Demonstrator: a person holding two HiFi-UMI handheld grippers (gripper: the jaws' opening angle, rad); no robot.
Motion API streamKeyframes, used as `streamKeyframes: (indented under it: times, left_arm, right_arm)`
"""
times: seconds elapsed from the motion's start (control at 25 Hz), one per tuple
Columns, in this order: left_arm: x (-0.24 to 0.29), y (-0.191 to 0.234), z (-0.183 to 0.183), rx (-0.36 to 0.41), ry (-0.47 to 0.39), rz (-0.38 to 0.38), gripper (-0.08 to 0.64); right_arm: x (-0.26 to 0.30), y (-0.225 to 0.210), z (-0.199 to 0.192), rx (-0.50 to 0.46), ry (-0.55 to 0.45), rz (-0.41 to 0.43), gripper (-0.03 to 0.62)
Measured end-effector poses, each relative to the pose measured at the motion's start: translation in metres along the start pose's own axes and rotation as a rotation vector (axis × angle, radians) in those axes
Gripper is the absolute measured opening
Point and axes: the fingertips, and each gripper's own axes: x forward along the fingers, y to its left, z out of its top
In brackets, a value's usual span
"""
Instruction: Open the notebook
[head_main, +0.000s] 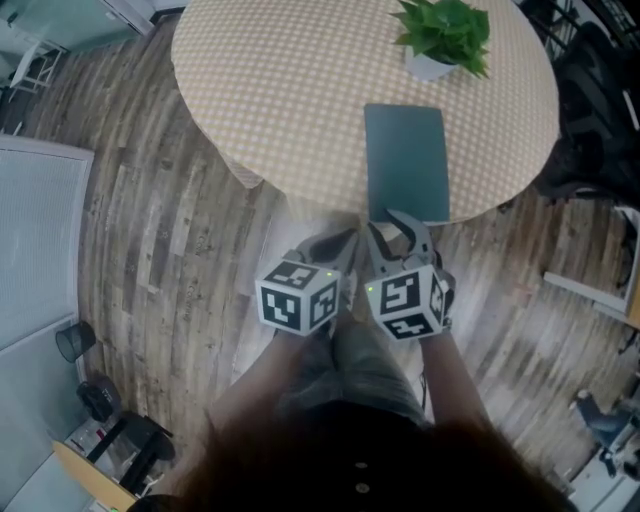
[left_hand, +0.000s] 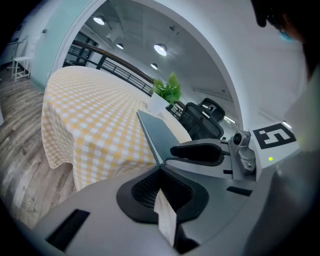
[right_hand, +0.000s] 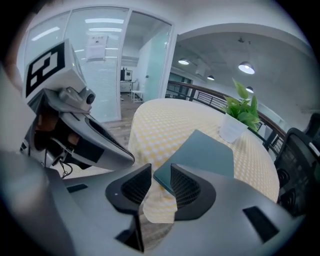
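Observation:
A closed teal notebook (head_main: 405, 160) lies near the front edge of the round table (head_main: 280, 90) with its yellow checked cloth. My right gripper (head_main: 393, 228) is held just off that edge, jaws open. In the right gripper view the right gripper (right_hand: 161, 175) has nothing between its pads, and the notebook (right_hand: 205, 152) shows its near corner just beyond the gap. My left gripper (head_main: 338, 243) hangs beside it to the left, in front of the table, shut and empty. The left gripper view has the notebook (left_hand: 157, 132) edge-on beyond the left gripper (left_hand: 161, 172).
A potted green plant (head_main: 445, 35) stands on the table behind the notebook. Black office chairs (head_main: 590, 110) sit right of the table. A white panel (head_main: 40, 240) and a small bin (head_main: 75, 340) stand at the left on the wooden floor.

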Motion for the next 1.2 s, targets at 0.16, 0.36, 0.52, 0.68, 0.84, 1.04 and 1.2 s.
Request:
streamKeyframes:
  times: [0.16,0.36,0.52,0.68,0.84,1.04,1.2]
  left_arm:
    - [-0.001,0.005,0.000,0.009,0.010,0.004,0.011]
    - [0.000,0.008,0.003,0.010,0.007,0.000,0.011]
    - [-0.002,0.009,0.004,0.007,0.004,-0.001,0.011]
    - [-0.002,0.010,0.005,0.003,0.007,-0.006,0.011]
    - [0.000,0.004,0.004,0.004,0.018,-0.024,0.011]
    - [0.000,-0.002,0.005,0.015,0.026,-0.050,0.011]
    - [-0.002,-0.004,0.006,0.021,0.035,-0.066,0.011]
  right_arm:
    - [0.010,0.000,-0.005,-0.082,0.036,-0.037,0.112]
    - [0.019,-0.004,-0.010,-0.153,0.046,-0.115,0.115]
    - [0.018,-0.004,-0.010,-0.130,0.045,-0.129,0.115]
    - [0.017,-0.006,-0.008,-0.080,0.038,-0.119,0.113]
    - [0.015,-0.007,-0.007,0.021,0.022,-0.088,0.095]
    - [0.011,-0.010,-0.007,0.246,-0.012,-0.032,0.077]
    - [0.009,-0.011,-0.006,0.264,-0.020,-0.053,0.061]
